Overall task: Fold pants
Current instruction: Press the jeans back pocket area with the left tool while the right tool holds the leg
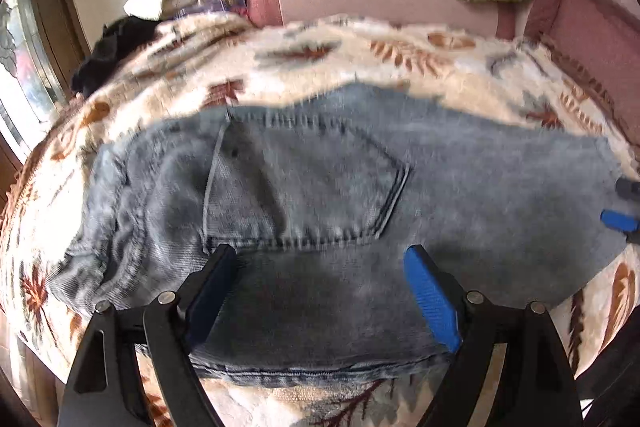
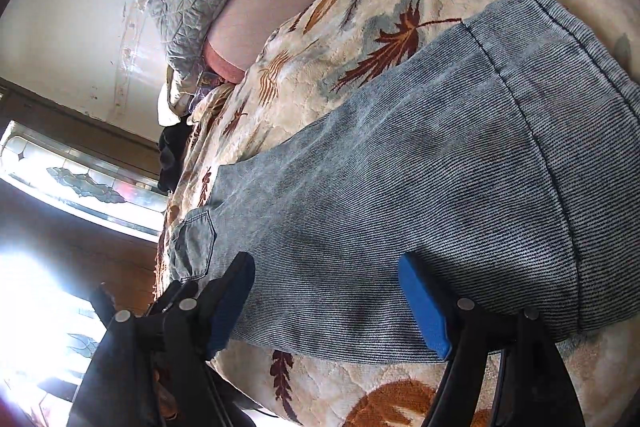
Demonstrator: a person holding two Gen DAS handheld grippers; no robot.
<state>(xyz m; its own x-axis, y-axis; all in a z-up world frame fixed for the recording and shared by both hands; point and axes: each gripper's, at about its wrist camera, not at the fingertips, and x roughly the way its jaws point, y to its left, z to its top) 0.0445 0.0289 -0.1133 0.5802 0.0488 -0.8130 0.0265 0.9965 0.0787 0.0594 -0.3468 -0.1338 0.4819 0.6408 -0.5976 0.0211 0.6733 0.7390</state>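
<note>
Pants (image 1: pixel 320 195) lie on a leaf-print blanket (image 1: pixel 400 55); both the left gripper (image 1: pixel 320 267) and the right gripper (image 2: pixel 326 279) hover at 6 o'clock, jaws spread, holding nothing

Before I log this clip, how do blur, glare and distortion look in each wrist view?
Left wrist view: motion blur smears the jeans and the leaf-print blanket; fisheye bends the bed into a dome. Right wrist view: denim weave is sharp, but the window and the lower left corner blow out to white glare, leaving the right gripper in silhouette on that side.
</note>
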